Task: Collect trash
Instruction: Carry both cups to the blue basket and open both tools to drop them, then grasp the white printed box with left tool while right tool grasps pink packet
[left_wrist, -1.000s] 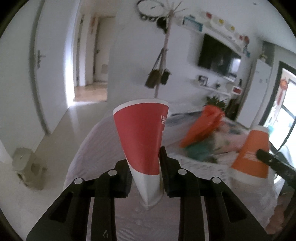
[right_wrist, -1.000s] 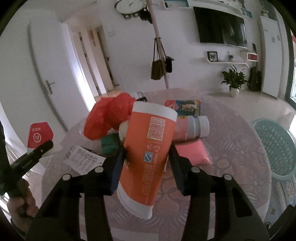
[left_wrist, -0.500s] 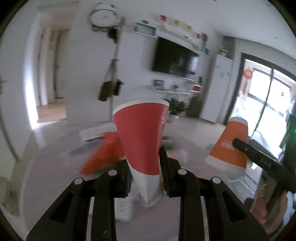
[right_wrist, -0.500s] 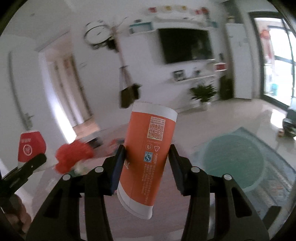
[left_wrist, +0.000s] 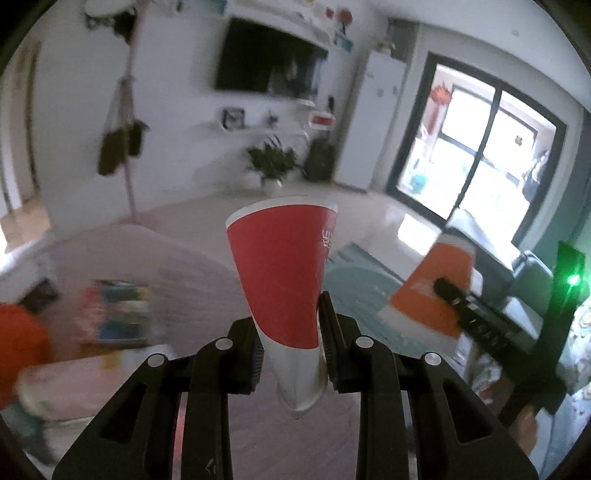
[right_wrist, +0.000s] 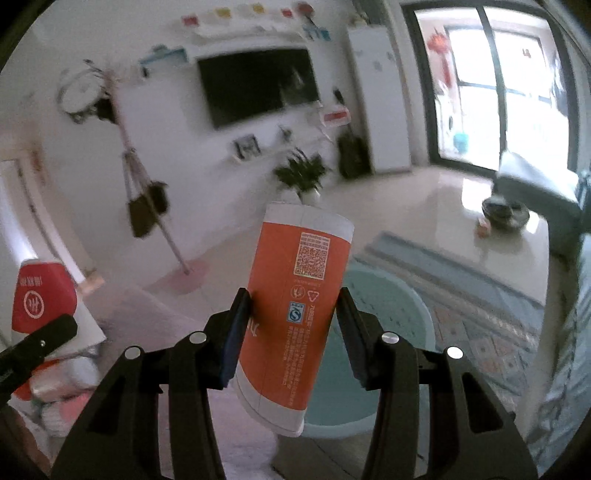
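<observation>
A living room with a wall-mounted television (right_wrist: 258, 83), a potted plant (right_wrist: 301, 173) below it and a glazed balcony door (left_wrist: 476, 147) to the television's right fills both blurred views. Below the television, a table under a pale pink patterned cloth (left_wrist: 177, 258) carries blurred litter, among it an orange plastic bag (left_wrist: 18, 343) at the far left edge. The left gripper (left_wrist: 291, 354) is clamped on a red paper cup (left_wrist: 282, 280), squashed flat and held mouth-up. The right gripper (right_wrist: 291, 332) is clamped on an orange paper cup (right_wrist: 295, 314) with a QR code, tilted slightly, mouth away from the camera. Right behind that cup, on the floor below the television, stands a teal laundry-style basket (right_wrist: 391, 332) on a patterned rug (right_wrist: 480, 317).
</observation>
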